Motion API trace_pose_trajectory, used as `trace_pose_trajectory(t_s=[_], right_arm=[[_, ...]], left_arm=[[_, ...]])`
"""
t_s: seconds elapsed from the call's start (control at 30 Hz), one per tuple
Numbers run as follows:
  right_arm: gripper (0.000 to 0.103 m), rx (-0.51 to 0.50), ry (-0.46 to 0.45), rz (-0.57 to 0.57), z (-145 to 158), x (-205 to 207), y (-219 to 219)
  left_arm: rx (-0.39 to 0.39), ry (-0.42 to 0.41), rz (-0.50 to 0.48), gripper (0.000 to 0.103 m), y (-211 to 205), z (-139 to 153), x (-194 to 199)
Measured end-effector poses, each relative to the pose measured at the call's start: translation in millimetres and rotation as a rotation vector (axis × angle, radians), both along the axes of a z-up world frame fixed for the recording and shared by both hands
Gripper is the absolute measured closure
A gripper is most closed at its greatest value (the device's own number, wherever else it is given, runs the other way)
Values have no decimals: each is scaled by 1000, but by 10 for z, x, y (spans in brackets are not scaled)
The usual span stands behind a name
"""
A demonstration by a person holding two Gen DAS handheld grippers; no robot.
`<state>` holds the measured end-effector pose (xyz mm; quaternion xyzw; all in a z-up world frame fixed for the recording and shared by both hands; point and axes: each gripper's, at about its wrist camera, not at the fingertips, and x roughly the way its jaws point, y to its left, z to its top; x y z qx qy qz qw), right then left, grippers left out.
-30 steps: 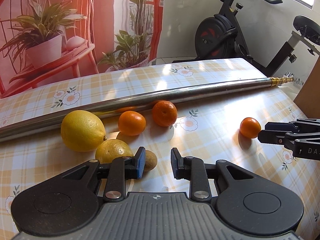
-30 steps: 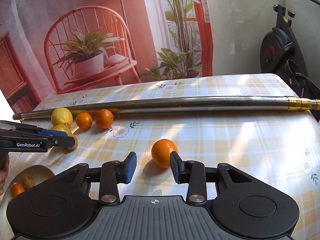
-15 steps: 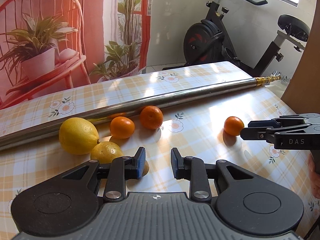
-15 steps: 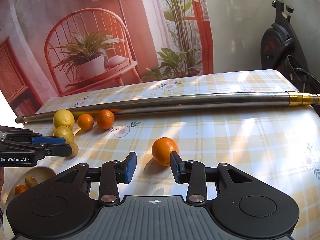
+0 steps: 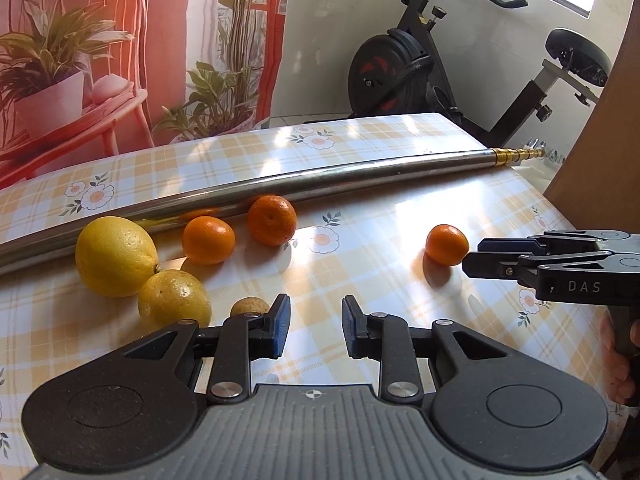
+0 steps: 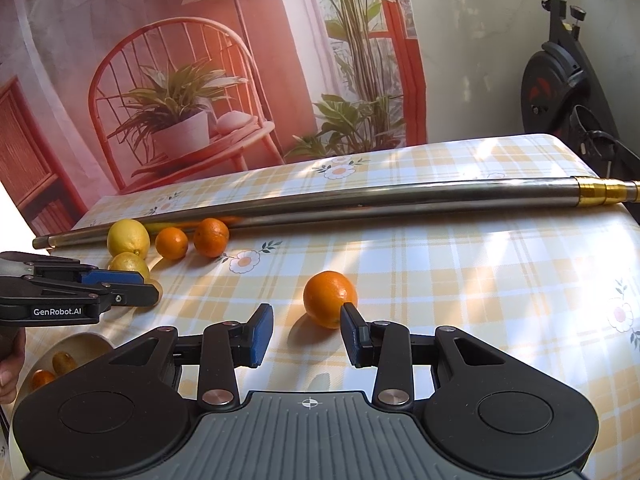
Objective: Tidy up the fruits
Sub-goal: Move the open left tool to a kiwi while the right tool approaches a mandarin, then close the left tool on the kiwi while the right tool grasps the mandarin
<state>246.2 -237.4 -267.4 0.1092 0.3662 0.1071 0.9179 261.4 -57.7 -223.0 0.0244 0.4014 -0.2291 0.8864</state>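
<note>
Your left claw (image 5: 312, 322) has only tipped a little. Both claws stay closed and empty. The lone orange (image 6: 330, 299) waits on the bench (image 6: 460, 280), at 12 o'clock from your right claw (image 6: 307, 334).

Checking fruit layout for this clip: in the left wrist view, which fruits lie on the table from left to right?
Large lemon → smaller lemon → small orange → small brownish fruit → bigger orange → lone orange, just before the right hand-held gripper.
</note>
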Motion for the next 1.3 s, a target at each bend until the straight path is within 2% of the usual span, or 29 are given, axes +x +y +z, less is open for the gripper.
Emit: trace_pose_trajectory(t_s=[0.13,0.2,0.3,0.47,0.63,0.7,0.8,0.93,1.07,1.17,1.3], right_arm=[[68,-3,0,1,-2,0,1],[68,-1,0,3,1,3,-6],[68,4,-3,5,-2,-2,-12],[68,15,-1,0,-17,-1,-16],[68,14,1,0,-26,5,-27],[68,14,2,-2,-31,6,-27],[68,18,5,-2,-48,0,-33],[68,20,6,0,-47,5,-41],[68,19,7,8,-41,16,-37],[68,18,7,7,-40,18,-26],[68,20,6,9,-36,20,-11]], left_arm=[[-3,-49,42,74,19,58,-88],[39,-69,89,74,47,60,-83],[99,-47,123,74,77,-6,3],[113,-18,146,74,90,-70,81],[150,-40,135,74,50,-81,99],[112,-25,134,73,64,-71,113],[-23,27,78,73,101,-43,91],[-85,13,71,73,141,35,3],[-23,5,122,73,164,3,67],[-24,54,100,73,138,-86,141],[0,55,106,73,103,-161,199]])
